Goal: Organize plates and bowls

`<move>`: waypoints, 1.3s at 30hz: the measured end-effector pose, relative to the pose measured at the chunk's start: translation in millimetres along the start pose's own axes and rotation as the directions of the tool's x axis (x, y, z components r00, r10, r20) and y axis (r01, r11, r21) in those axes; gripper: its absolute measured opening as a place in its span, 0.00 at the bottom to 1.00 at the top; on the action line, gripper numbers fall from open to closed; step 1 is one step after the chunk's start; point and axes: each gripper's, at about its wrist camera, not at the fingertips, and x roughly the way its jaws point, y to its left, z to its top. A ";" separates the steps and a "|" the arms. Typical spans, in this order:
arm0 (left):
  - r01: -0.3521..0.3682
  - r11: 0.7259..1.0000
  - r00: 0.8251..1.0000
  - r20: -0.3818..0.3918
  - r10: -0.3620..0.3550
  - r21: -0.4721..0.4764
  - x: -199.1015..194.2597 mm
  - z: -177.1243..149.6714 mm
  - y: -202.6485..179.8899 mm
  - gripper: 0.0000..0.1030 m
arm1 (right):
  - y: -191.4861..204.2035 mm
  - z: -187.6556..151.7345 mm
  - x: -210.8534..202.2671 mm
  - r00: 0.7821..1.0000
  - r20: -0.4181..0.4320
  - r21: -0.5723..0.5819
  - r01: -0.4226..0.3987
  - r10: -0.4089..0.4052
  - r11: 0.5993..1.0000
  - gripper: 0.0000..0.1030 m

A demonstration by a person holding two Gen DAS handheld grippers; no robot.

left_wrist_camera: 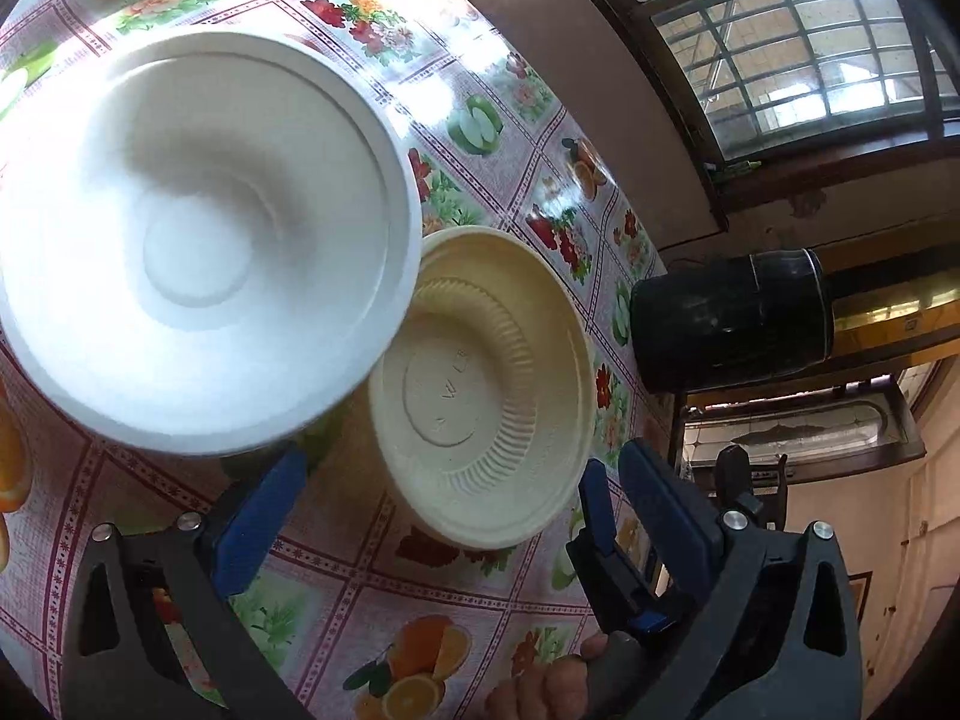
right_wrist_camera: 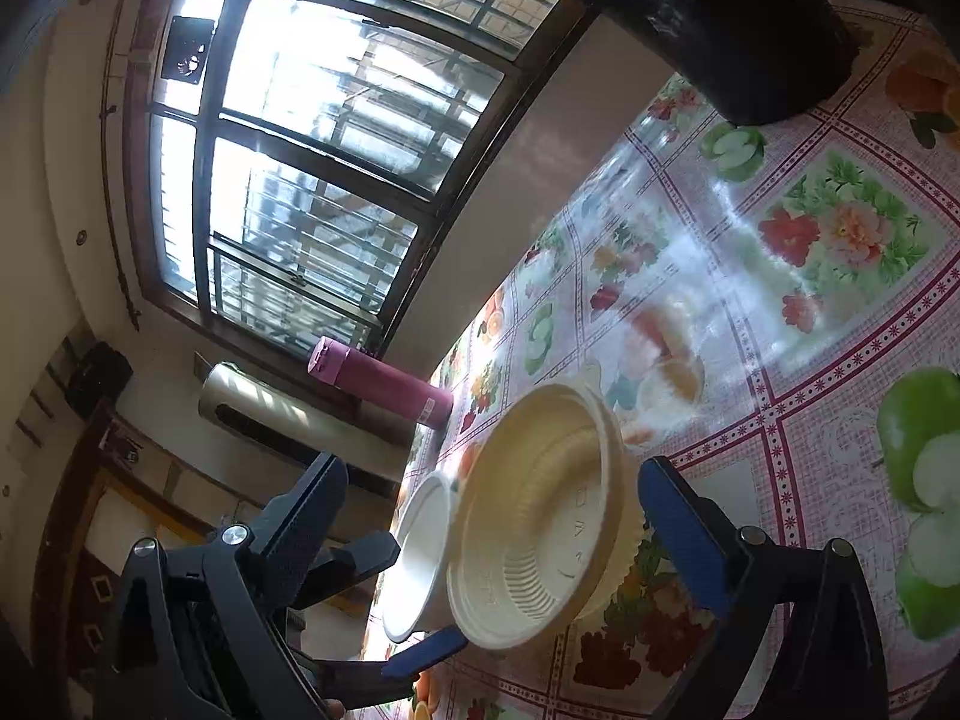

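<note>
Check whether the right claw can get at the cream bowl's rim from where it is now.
Probably yes. The right claw is open with the cream bowl directly between its fingers, nothing blocking. The white bowl and left claw crowd the far side, so close carefully.

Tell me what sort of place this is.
Most likely a home dining or kitchen area. A table with a fruit-and-flower tablecloth holds a white bowl and a cream bowl, a pink flask stands near the wall, and a barred window lets in daylight.
</note>
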 end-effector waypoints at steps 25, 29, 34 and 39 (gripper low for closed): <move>-0.056 0.996 0.998 -0.013 0.057 0.067 23.0 1.2 1.7 0.81 | -11.6 -1.0 2.9 0.998 -0.051 0.018 0.037 -0.036 0.999 0.79; -0.054 0.996 0.998 -0.021 0.056 0.075 24.9 0.6 3.1 0.64 | -9.3 -3.9 8.1 0.996 -0.063 0.003 0.062 -0.062 0.998 0.70; -0.048 0.996 0.999 0.012 0.047 0.073 19.0 0.7 4.6 0.41 | -9.9 -4.5 10.8 0.993 -0.062 -0.019 0.099 -0.100 0.995 0.47; -0.089 0.991 0.995 0.047 0.085 0.102 12.2 1.6 2.1 0.31 | -10.1 -5.9 14.2 0.988 -0.060 -0.040 0.139 -0.142 0.989 0.30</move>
